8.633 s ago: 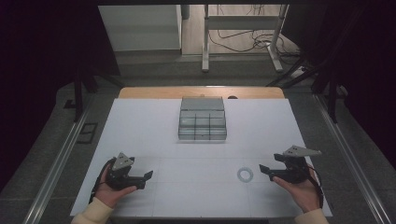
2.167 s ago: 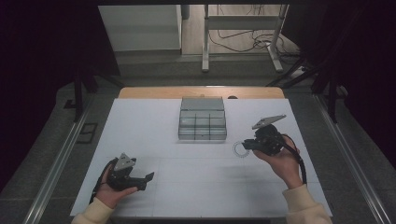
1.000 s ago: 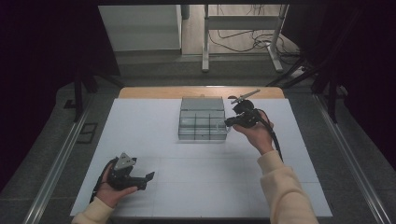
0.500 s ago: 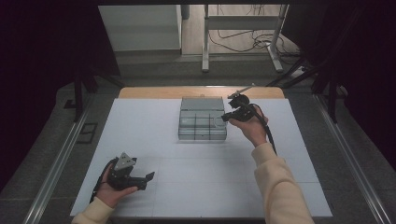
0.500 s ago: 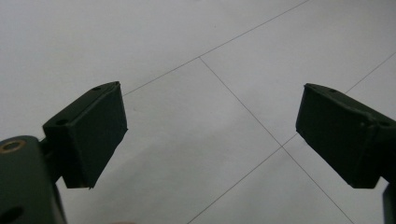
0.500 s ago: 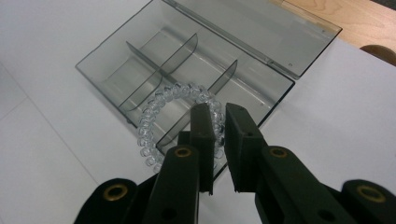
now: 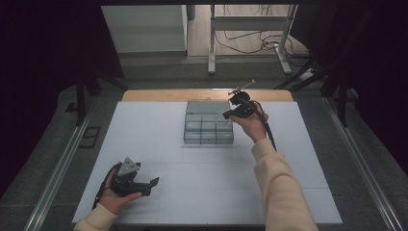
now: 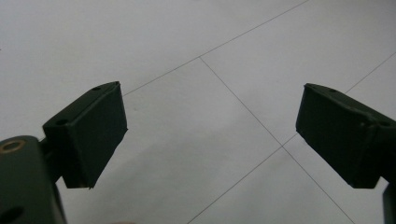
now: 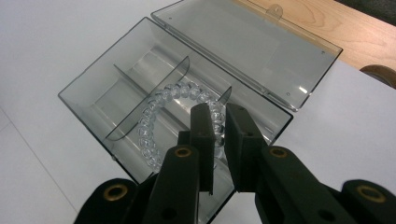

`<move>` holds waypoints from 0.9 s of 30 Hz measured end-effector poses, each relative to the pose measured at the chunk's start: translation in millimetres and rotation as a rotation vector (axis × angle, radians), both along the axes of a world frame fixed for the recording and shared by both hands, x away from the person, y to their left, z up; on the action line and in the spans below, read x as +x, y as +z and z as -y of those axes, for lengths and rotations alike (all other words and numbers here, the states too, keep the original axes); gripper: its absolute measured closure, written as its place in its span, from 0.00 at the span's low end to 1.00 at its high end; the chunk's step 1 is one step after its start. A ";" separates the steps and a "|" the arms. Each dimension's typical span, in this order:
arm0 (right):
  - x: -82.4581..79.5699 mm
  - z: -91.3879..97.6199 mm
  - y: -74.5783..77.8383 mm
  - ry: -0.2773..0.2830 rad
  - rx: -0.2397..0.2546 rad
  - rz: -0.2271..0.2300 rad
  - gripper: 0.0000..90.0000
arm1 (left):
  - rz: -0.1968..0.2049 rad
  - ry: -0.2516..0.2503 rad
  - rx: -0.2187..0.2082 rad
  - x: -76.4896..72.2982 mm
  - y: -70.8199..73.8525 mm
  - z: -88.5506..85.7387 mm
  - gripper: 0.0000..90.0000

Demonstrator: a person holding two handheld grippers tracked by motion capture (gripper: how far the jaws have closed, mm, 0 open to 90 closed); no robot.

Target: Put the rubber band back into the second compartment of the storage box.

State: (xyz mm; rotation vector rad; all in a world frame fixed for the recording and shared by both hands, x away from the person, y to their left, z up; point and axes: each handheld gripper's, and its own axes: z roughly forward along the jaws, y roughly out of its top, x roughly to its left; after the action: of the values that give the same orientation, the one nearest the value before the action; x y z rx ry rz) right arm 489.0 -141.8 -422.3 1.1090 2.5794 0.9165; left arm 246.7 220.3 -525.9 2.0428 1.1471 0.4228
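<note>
The right gripper [image 9: 218,122] has its two black jaws drawn close together on a clear bead bracelet [image 9: 161,114], pinching one short stretch of it between the pads. The bracelet is a ring of round, see-through beads, glassy and colourless, each catching a small highlight. From the pinched part the loop hangs away from the jaws, over the clear compartment box [image 9: 95,88], and it crosses above one of the thin dividers; whether its far side touches the box floor I cannot tell.

The box is transparent grey plastic, shallow, split by upright dividers into several cells, with its hinged lid [image 9: 252,44] lying open flat behind it, towards the wooden strip [image 9: 327,23] at the table's far edge. In the high view the right gripper [image 7: 230,113] sits over the box's [image 7: 202,137] right far corner, above the white table [image 7: 288,159].

The left gripper [image 8: 210,140] has its jaws standing wide apart with nothing between them, just bare white table surface crossed by thin seam lines. In the high view it [image 7: 146,185] rests near the table's near left corner, well apart from the box.
</note>
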 end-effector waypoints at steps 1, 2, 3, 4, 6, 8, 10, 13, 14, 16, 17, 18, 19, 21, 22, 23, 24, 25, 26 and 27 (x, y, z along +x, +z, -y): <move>1.7 -1.3 -0.6 -0.001 0.000 0.000 0.90 | 0.000 0.000 0.000 0.0 0.0 0.0 0.10; 3.1 -2.4 -1.0 -0.002 0.002 -0.002 0.90 | 0.000 0.000 0.000 0.0 0.0 0.0 0.10; 4.2 -3.1 -1.6 -0.002 0.002 -0.002 0.90 | 0.001 -0.001 0.001 0.0 0.0 0.0 0.10; 5.4 -4.3 -2.0 -0.005 0.002 -0.004 0.90 | 0.000 0.000 0.000 -0.1 0.0 0.0 0.10; 8.1 -6.7 -2.9 -0.004 0.001 -0.005 0.90 | 0.000 0.000 0.000 0.1 -0.1 0.0 0.10; 11.0 -9.3 -3.7 -0.002 0.003 -0.005 0.90 | -0.001 0.000 0.000 0.2 -0.2 0.0 0.10; 13.5 -11.4 -4.8 -0.006 0.002 -0.008 0.90 | -0.001 0.001 0.000 0.2 -0.2 -0.1 0.10; 17.7 -14.6 -6.8 -0.008 0.000 -0.012 0.90 | -0.001 0.000 0.000 0.2 -0.2 -0.1 0.10; 19.0 -15.6 -7.4 -0.008 0.001 -0.012 0.90 | -0.001 0.001 -0.002 0.2 -0.3 0.0 0.10; 20.9 -18.0 -8.2 -0.007 0.002 -0.012 0.90 | -0.001 0.001 -0.003 0.3 -0.3 0.0 0.10; 21.8 -19.1 -8.7 -0.006 0.002 -0.013 0.90 | -0.001 0.001 -0.003 0.3 -0.3 -0.1 0.10; 23.1 -20.7 -9.2 -0.006 0.003 -0.015 0.90 | -0.001 0.001 -0.003 0.3 -0.3 -0.1 0.10; 24.1 -21.9 -9.7 -0.005 0.004 -0.015 0.90 | -0.002 0.002 -0.004 0.4 -0.3 -0.1 0.10; 26.0 -24.3 -10.7 -0.004 0.004 -0.017 0.90 | -0.002 0.001 -0.004 0.4 -0.4 -0.1 0.10; 26.8 -25.9 -11.0 -0.008 0.005 -0.021 0.90 | -0.002 0.001 -0.004 0.4 -0.4 -0.1 0.10; 27.9 -27.0 -11.5 -0.006 0.003 -0.020 0.90 | -0.002 0.001 -0.003 0.5 -0.4 -0.1 0.10; 28.8 -28.3 -11.9 -0.006 0.005 -0.022 0.90 | -0.002 0.001 -0.004 0.5 -0.4 -0.2 0.10; 30.1 -29.5 -12.3 -0.003 0.004 -0.021 0.90 | -0.002 0.001 -0.004 0.4 -0.4 -0.2 0.10; 30.1 -29.5 -12.3 -0.003 0.004 -0.021 0.90 | -0.002 0.001 -0.004 0.4 -0.4 -0.2 0.10; 32.1 -31.9 -12.6 -0.002 0.003 -0.021 0.90 | -0.003 0.000 -0.004 0.5 -0.5 -0.4 0.10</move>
State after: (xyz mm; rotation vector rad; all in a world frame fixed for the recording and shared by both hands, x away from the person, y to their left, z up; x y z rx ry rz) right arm 521.1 -110.0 -434.9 1.1279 2.5933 0.9135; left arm 247.1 220.6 -526.4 2.0405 1.1490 0.4179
